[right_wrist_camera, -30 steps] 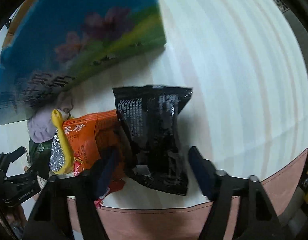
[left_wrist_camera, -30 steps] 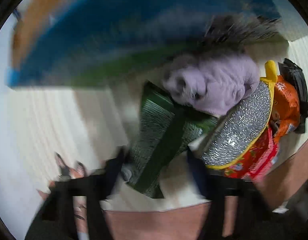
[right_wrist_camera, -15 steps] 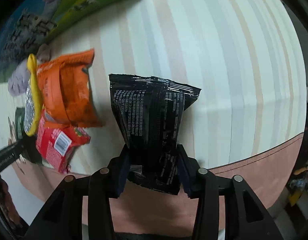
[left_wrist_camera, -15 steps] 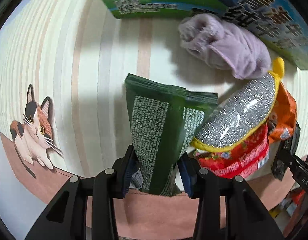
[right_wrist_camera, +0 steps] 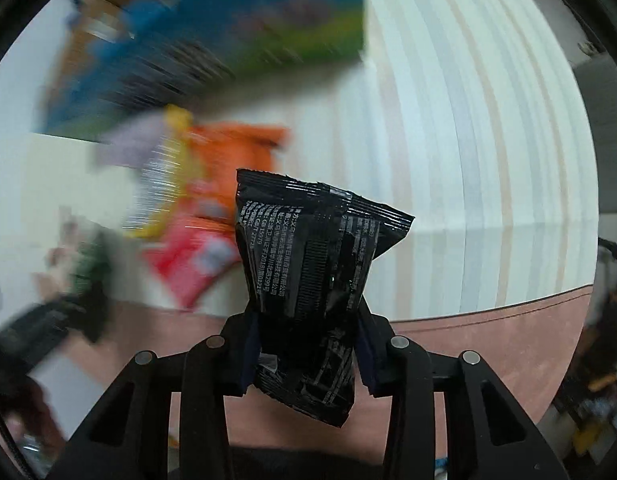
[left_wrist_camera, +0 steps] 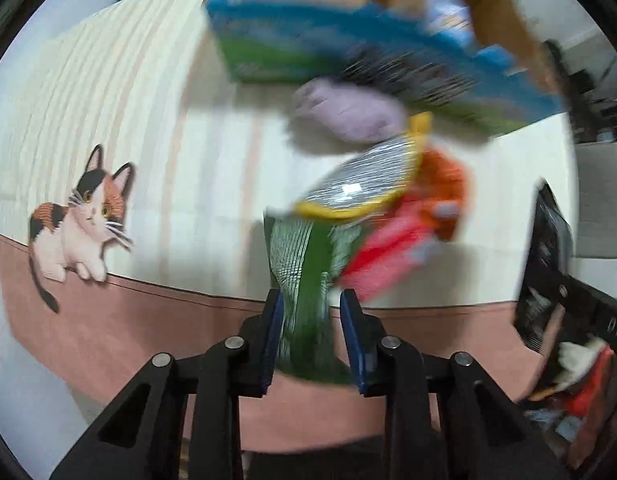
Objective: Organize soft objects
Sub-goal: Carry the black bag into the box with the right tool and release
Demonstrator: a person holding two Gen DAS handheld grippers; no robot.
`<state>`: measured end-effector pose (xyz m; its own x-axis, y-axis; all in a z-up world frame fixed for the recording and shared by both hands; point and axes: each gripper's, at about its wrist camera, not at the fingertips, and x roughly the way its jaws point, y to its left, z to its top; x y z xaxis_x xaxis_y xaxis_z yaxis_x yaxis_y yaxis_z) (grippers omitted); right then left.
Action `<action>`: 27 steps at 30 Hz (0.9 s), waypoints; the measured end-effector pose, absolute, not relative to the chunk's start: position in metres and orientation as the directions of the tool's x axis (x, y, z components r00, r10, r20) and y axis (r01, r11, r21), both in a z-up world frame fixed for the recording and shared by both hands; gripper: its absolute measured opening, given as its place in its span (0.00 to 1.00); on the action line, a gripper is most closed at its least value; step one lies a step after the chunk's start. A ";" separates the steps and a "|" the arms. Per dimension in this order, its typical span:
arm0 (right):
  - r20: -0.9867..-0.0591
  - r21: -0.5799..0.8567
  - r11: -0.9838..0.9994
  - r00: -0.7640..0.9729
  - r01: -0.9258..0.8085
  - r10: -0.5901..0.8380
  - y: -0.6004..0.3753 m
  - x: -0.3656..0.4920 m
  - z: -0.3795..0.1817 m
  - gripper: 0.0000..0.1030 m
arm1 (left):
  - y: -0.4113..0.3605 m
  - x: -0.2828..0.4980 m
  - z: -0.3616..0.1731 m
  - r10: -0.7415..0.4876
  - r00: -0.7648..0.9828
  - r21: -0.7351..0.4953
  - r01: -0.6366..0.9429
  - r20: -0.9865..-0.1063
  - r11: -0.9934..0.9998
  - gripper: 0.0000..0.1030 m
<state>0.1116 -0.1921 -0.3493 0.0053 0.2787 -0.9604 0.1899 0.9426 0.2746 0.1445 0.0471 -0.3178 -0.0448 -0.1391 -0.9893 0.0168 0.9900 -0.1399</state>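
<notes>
Left tool [left_wrist_camera: 311, 336]: clamped on the green packet [left_wrist_camera: 304, 280], lifted off the surface [left_wrist_camera: 188, 160].
Right tool [right_wrist_camera: 306, 354]: jaws closing, pads pressing the black packet [right_wrist_camera: 312, 264], held aloft.
Left to do: purple plush [left_wrist_camera: 348, 110], silver pouch [left_wrist_camera: 364, 184], orange and red packets lie beyond the tools; open box [left_wrist_camera: 268, 44] farther off.
Progress: early, judging by the pile.

A pale striped tablecloth [left_wrist_camera: 148, 128] with a pink-brown border [left_wrist_camera: 108, 332] covers the table, and a printed calico cat [left_wrist_camera: 80, 224] sits at the border's edge. Past the far edge stands a grey chair [left_wrist_camera: 600, 196]. Soft shadows fall across the cloth.
</notes>
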 end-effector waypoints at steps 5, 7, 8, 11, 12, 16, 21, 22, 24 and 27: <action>-0.930 0.355 0.927 0.145 0.124 0.336 -0.206 0.156 -0.266 0.41 | 0.015 0.204 -0.266 -0.232 0.043 -0.230 0.053 -0.972 0.972 0.25; -0.934 0.328 0.940 0.179 0.095 0.308 -0.207 0.171 -0.249 0.41 | 0.009 0.231 -0.258 -0.246 0.069 -0.243 0.052 -0.967 0.969 0.25; -0.938 0.315 0.945 0.185 0.090 0.295 -0.210 0.182 -0.247 0.41 | 0.009 0.244 -0.255 -0.240 0.075 -0.237 0.054 -0.968 0.970 0.25; -0.947 0.293 0.951 0.168 0.096 0.275 -0.210 0.233 -0.250 0.41 | 0.004 0.292 -0.262 -0.180 0.095 -0.176 0.052 -0.979 0.983 0.25; -0.949 0.288 0.952 0.162 0.101 0.269 -0.211 0.253 -0.255 0.41 | 0.005 0.305 -0.266 -0.168 0.089 -0.164 0.051 -0.982 0.985 0.25; -0.961 0.260 0.956 0.128 0.134 0.243 -0.221 0.290 -0.272 0.41 | 0.004 0.357 -0.283 -0.130 0.073 -0.127 0.039 -0.989 0.991 0.25; -0.986 0.162 0.975 0.065 0.154 0.154 -0.220 0.339 -0.312 0.41 | -0.014 0.402 -0.291 -0.100 0.048 -0.097 0.057 -0.994 0.994 0.25; -0.988 0.149 0.976 0.056 0.157 0.141 -0.219 0.349 -0.321 0.41 | -0.017 0.408 -0.294 -0.098 0.042 -0.095 0.062 -0.994 0.994 0.25; -0.994 0.107 0.982 0.029 0.158 0.104 -0.217 0.358 -0.336 0.42 | -0.021 0.419 -0.299 -0.104 0.035 -0.102 0.065 -0.994 0.993 0.26; -0.998 0.063 0.986 0.000 0.153 0.063 -0.217 0.366 -0.351 0.46 | -0.025 0.426 -0.310 -0.121 -0.015 -0.122 0.061 -0.993 0.991 0.30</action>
